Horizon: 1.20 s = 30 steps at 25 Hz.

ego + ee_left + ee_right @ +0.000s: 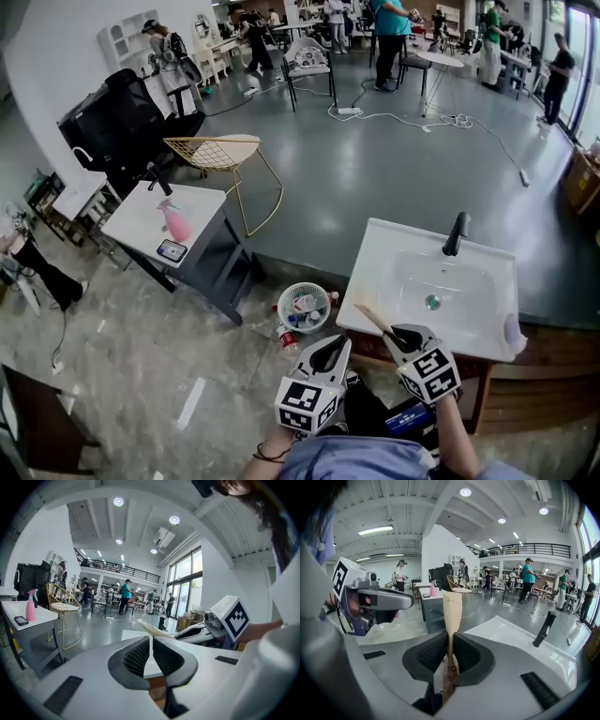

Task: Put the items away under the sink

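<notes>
A flat tan paper packet (453, 609) stands upright between the jaws of my right gripper (451, 645), which is shut on it. In the head view the packet (370, 320) juts from the right gripper (396, 337) over the front left corner of the white sink (384, 253). My left gripper (330, 352) hangs just left of it, below the sink's edge. Its jaws meet with nothing between them (151, 642). The wooden cabinet (530, 375) under the sink shows at lower right.
A black faucet (456, 233) stands at the sink's back. A white basket (303, 307) of small items and a red-capped bottle (286, 337) lie on the floor left of the sink. Farther left are a table (141, 220) with a pink spray bottle (175, 222) and a wire chair (221, 153).
</notes>
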Each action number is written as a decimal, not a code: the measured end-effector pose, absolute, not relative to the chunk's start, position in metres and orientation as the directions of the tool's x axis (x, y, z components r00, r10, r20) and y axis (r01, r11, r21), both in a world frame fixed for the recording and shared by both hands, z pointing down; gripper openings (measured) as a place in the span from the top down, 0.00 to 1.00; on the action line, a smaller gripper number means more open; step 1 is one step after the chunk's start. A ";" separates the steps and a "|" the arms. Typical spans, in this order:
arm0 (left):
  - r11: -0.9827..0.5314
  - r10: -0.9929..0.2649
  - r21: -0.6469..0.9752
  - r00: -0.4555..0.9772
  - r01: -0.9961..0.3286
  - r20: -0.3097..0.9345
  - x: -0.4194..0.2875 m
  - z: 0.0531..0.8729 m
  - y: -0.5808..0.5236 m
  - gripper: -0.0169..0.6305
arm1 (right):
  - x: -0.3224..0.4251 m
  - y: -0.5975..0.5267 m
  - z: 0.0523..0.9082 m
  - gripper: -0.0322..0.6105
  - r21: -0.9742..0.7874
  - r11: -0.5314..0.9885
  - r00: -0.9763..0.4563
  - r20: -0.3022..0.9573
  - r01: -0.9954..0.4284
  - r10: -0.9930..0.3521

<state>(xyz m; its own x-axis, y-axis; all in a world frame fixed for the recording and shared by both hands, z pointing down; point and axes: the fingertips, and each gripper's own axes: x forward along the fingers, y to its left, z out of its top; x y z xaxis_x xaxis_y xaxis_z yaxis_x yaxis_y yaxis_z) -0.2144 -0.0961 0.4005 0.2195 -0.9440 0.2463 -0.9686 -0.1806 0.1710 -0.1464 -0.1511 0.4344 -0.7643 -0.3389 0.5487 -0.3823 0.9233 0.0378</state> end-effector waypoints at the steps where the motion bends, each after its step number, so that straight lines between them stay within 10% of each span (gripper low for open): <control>1: -0.183 -0.943 0.171 0.222 -0.968 0.247 -0.211 0.401 -0.089 0.94 | -0.143 -0.144 0.436 0.87 0.037 0.922 -0.762 0.550 -0.386 -0.341; 30: -0.349 -0.843 0.224 0.409 -0.910 0.348 -0.069 0.442 -0.042 0.94 | 0.055 -0.090 0.470 0.87 0.008 0.763 -0.604 0.605 -0.647 -0.519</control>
